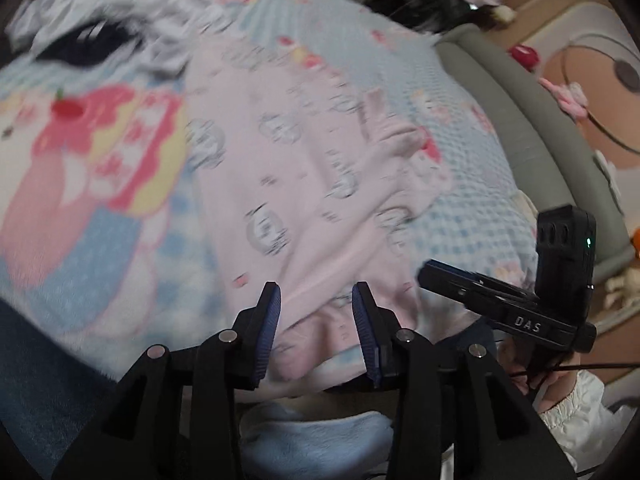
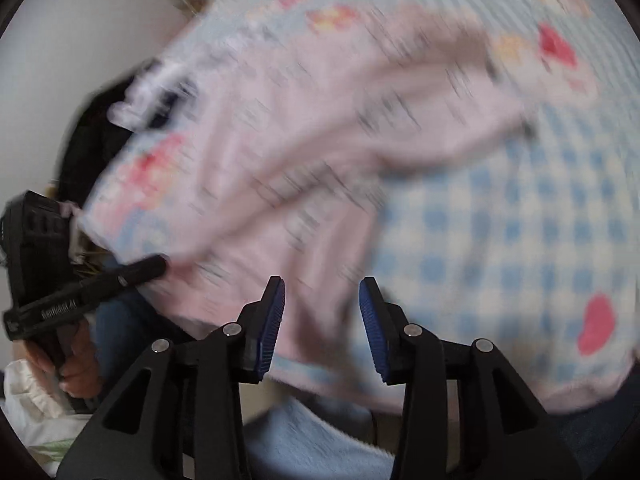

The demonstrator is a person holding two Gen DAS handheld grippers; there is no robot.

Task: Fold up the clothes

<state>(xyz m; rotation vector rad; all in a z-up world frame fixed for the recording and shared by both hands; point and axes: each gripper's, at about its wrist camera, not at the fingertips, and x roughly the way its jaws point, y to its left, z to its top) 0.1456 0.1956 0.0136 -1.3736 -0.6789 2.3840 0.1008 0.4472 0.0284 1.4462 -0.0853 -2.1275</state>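
Blue-padded fingers [image 1: 269, 320] of the left gripper [image 1: 316, 320] are standing apart at the bottom of the left wrist view, and no cloth is pinched between them; the pink garment's [image 1: 288, 176] near edge is lying just beyond and below the gap. In the right wrist view the right gripper [image 2: 322, 320] is likewise standing open, its pads [image 2: 370, 320] clear of the fabric, with the garment [image 2: 304, 152] spreading away from its tips.

That garment, pale pink with small grey round prints, is lying creased on a checked blue-and-white blanket [image 1: 472, 216] printed with red and pink cartoon shapes. One narrow part of it is reaching out toward the right in both views, though blur is hiding its outline.

Each gripper is showing up in the other's view: the right one [image 1: 520, 304] at the right edge of the left view, the left one [image 2: 80, 292] at the lower left of the right view, gripped by a hand [image 2: 76, 372] with a white ruffled cuff [image 2: 24, 392].

Black and white clothes [image 1: 100, 32] are lying heaped at the blanket's far left. A grey padded rim [image 1: 532, 128] is curving along the blanket's right side.
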